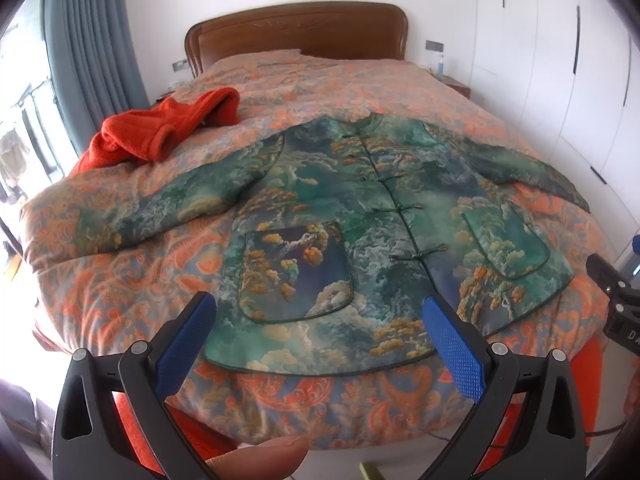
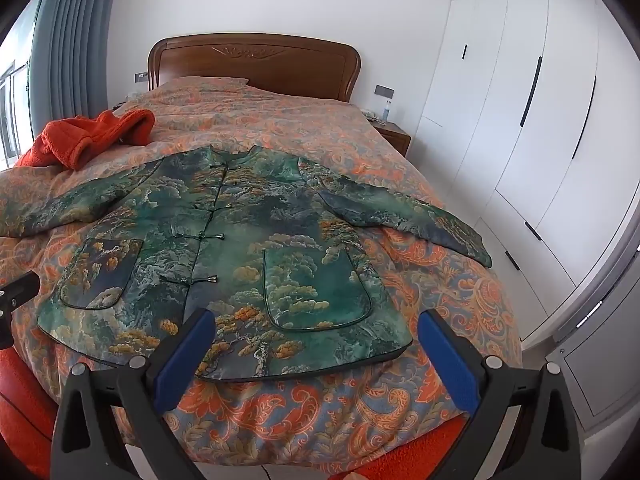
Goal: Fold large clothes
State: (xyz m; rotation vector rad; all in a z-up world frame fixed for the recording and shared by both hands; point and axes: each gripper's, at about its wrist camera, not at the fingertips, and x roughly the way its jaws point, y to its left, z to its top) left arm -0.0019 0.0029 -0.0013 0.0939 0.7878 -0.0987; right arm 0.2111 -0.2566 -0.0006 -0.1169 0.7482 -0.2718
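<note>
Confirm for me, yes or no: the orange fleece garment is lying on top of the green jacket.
No, the orange fleece garment lies bunched apart from the green jacket, near the bed's far left side.

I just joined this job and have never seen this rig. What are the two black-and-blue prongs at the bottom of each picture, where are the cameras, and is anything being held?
There is no robot arm here: a person holds a two-finger tool in each hand, with a camera on each looking along its fingers. One picture comes from the left tool, the other from the right tool. The blue prongs are their pads. Both tools are open and hold nothing. On the bed a green jacket lies flat, buttoned, sleeves spread out. An orange garment is bunched up beyond its sleeve, near the curtain. Folding has not begun.
</note>
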